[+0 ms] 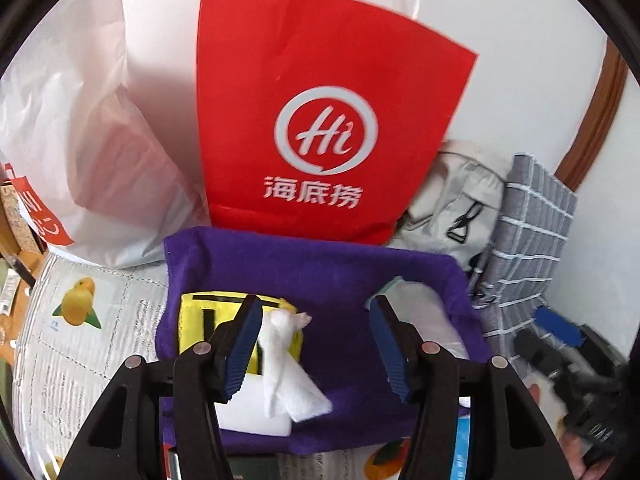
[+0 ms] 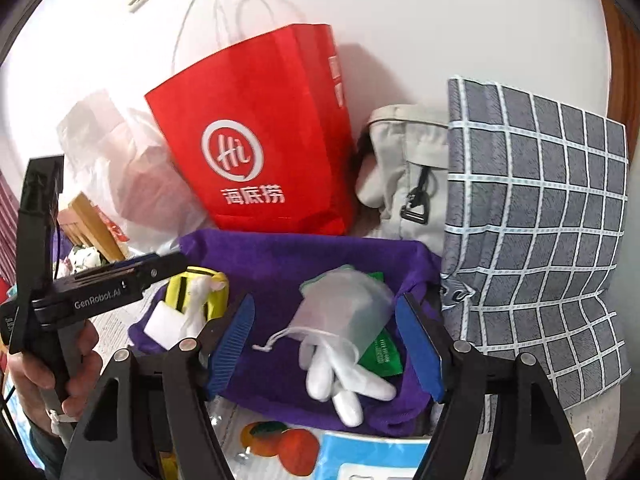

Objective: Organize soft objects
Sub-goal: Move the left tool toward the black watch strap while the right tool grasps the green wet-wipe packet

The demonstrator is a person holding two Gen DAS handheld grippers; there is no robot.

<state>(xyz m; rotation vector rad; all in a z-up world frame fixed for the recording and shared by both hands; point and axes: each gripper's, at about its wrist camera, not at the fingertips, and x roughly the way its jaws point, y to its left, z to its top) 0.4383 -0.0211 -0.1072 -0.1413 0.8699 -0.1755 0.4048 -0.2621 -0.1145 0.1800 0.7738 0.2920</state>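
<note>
Left gripper [image 1: 314,344]: jaws wide, nothing held; hovering over purple cloth [image 1: 320,272].
Tissue [image 1: 286,364]: white, crumpled, twisted to a peak; just inside left finger, between the jaws, lying on a white block [image 1: 256,412].
Yellow pouch [image 1: 224,308]: black stripes, ahead of left finger, partly hidden behind it.
Right gripper [image 2: 326,346]: jaws wide, empty; above the cloth's right half.
Mesh pouch [image 2: 344,308]: translucent, drawstring trailing left; ahead, between the jaws.
Glove [image 2: 344,380]: white, limp, fingers splayed toward the gripper; sticking out from under the mesh pouch.
Green packet [image 2: 380,356]: half under the pouch, near right finger.
Risk 1: closing left on tissue likely tears or sheds it, thin and loose.
Risk 2: right jaws could pinch the drawstring or cloth along with glove, dragging the whole pile.
Risk 3: glove fingers slippery, may slide out of a shallow pinch.
Behind: red bag [image 1: 320,120], grey checked cushion [image 2: 536,216].
</note>
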